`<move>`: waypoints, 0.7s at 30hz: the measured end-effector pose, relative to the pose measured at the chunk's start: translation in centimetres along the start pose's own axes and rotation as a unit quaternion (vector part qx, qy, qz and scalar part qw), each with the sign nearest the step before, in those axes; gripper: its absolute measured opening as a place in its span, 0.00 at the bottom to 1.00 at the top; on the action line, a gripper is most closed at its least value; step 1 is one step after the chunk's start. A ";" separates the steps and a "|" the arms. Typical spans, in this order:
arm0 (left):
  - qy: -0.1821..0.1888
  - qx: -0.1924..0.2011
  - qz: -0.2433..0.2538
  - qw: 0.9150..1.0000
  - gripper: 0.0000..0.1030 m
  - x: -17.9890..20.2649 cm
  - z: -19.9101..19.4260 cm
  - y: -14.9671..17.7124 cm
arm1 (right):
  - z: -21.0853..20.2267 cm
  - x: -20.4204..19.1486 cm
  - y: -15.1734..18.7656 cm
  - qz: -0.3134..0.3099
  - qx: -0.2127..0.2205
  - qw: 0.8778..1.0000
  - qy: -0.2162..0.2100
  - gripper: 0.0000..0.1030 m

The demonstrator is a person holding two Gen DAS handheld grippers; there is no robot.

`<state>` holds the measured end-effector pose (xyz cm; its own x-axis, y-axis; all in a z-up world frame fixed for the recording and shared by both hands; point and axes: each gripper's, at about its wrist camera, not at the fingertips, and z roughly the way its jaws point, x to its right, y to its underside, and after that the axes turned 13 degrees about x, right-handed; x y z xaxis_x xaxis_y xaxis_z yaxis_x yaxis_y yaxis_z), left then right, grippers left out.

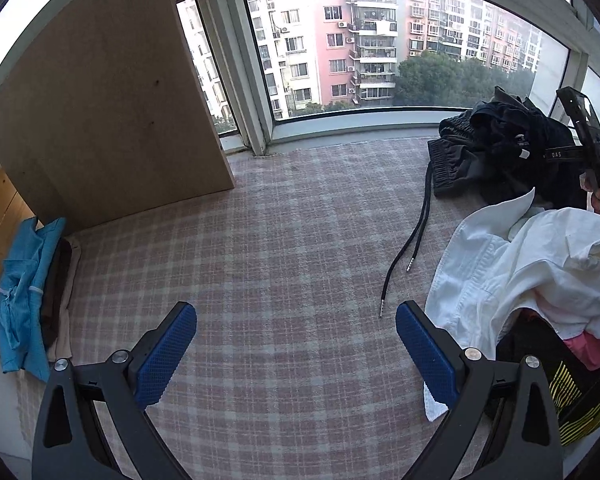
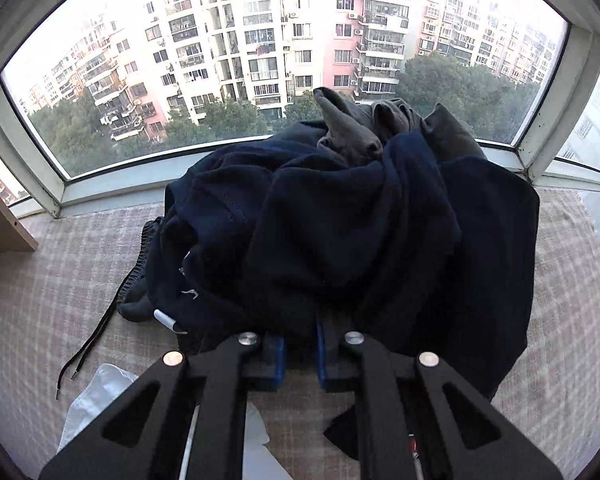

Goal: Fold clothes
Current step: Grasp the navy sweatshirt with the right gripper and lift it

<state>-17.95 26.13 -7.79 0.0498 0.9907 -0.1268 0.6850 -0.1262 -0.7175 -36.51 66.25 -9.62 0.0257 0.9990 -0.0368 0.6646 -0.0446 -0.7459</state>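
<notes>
Here, near to far, on a bay-window ledge:
Left gripper [image 1: 296,354]: blue-padded fingers spread wide over the pink-and-white checked cover [image 1: 268,240], nothing between them.
White shirt [image 1: 520,264]: crumpled just right of the left gripper's right finger, lying over a black garment with yellow stripes [image 1: 572,396] and a scrap of pink cloth [image 1: 592,350].
Right gripper [image 2: 300,354]: fingers drawn narrow, pinching the near hem of the dark navy garment [image 2: 340,232].
Dark navy garment: heaped in a rumpled mound straight ahead of the right gripper, atop the dark pile by the glass; a grey piece [image 2: 352,132] pokes up behind it.
Drawstring [image 1: 412,248]: two black cords trailing from the dark pile across the checked cover toward the left gripper, tips free.
Folded stack [image 1: 28,296]: a blue item on top of darker pieces, at the far left against a wooden board [image 1: 100,100].
Window [image 2: 280,52]: curved panes behind the pile; apartment blocks and trees beyond.
</notes>
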 end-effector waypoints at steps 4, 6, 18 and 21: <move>0.002 0.005 -0.002 1.000 0.98 -0.3 -0.2 -0.2 | -7.2 0.9 -5.3 0.019 0.087 0.996 0.007 0.09; 0.004 0.009 -0.002 1.000 0.97 -0.4 -0.5 -0.3 | -11.0 0.4 -8.1 0.016 0.122 0.992 0.010 0.09; 0.027 0.075 -0.033 0.996 0.98 -4.1 -6.9 -0.4 | -40.5 -17.8 -19.1 -0.105 0.324 0.936 -0.093 0.09; 0.029 0.107 -0.039 0.993 0.98 -6.4 -10.0 -0.2 | -46.0 -22.9 -18.4 -0.119 0.343 0.924 -0.119 0.09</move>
<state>-11.14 20.31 0.06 0.0497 0.9983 -0.0296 0.5183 -0.0511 -0.8537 -15.00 44.46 35.52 -0.2797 0.9551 0.0976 -0.0009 0.1014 -0.9948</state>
